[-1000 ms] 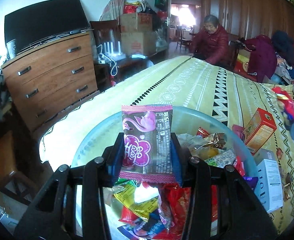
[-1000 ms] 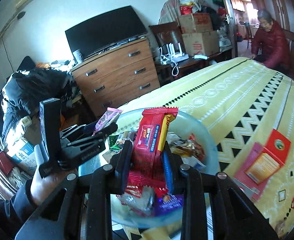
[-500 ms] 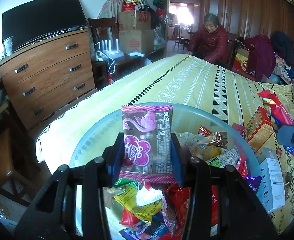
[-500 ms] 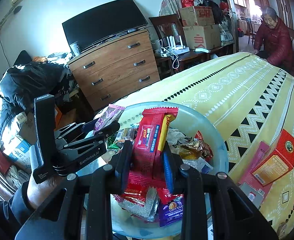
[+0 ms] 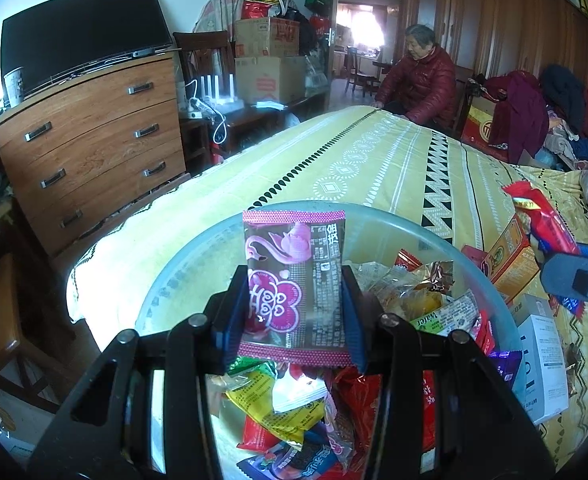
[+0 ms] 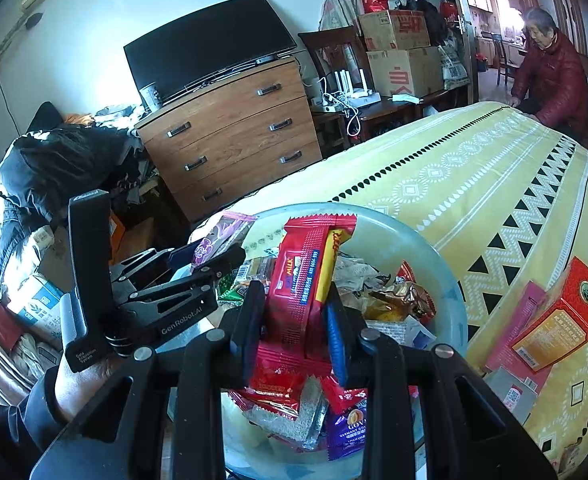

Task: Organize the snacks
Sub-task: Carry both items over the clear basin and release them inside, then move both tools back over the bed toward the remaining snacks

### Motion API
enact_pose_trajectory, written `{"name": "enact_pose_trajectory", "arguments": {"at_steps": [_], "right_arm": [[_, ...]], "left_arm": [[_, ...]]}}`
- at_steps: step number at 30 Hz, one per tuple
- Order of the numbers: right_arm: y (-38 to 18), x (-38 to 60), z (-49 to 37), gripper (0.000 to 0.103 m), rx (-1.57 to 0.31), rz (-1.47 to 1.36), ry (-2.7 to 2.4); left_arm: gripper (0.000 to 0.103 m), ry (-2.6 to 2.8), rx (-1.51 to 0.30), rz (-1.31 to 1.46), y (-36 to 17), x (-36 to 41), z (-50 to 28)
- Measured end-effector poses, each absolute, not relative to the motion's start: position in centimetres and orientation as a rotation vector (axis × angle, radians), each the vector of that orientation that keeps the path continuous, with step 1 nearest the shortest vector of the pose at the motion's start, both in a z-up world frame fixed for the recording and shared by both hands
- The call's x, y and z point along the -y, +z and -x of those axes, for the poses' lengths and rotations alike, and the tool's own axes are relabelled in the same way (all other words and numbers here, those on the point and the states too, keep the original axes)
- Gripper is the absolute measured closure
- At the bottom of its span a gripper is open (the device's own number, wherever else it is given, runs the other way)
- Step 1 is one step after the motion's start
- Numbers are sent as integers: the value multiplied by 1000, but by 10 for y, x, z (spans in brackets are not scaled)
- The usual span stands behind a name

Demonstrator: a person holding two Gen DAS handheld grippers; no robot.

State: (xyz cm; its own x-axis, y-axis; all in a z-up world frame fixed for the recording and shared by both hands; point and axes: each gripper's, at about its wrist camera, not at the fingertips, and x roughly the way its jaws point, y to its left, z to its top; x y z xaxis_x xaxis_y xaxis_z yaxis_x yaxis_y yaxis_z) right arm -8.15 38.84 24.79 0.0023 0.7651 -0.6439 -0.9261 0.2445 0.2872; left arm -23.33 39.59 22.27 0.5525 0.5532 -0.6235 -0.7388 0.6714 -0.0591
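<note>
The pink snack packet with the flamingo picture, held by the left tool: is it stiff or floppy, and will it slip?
The pink snack packet probably is fairly stiff: it stands upright above the left tool without drooping. It looks thin and likely light. Its glossy film may be slippery, so a loose grip could let it slide into the basin.
</note>
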Motion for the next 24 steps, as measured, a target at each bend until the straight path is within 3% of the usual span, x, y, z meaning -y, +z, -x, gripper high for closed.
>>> {"name": "enact_pose_trajectory", "arguments": {"at_steps": [8,9,10,11,13,21,23,24], "right_arm": [[250,-393,81,70,-811,236,1354],[251,-394,81,63,-807,235,1348],[252,-394,81,46,-804,229,1347],[253,-392,80,38,-801,221,1348],[255,-387,81,35,-787,208,1344],[275,-288,103,35,-625,148,1281],[272,-241,115,28,-559,155,1200],[266,-211,119,16,-540,147,1136]], "left_arm": [[55,788,-614,342,222,-397,232],[52,789,-618,347,221,-397,232],[43,788,-622,350,221,-399,232],[33,789,-623,351,220,-399,232],[26,801,-612,346,222,-399,235],[25,758,-560,303,244,-369,235],[25,695,-520,262,259,-341,229],[25,669,-506,240,265,-328,224]]}}
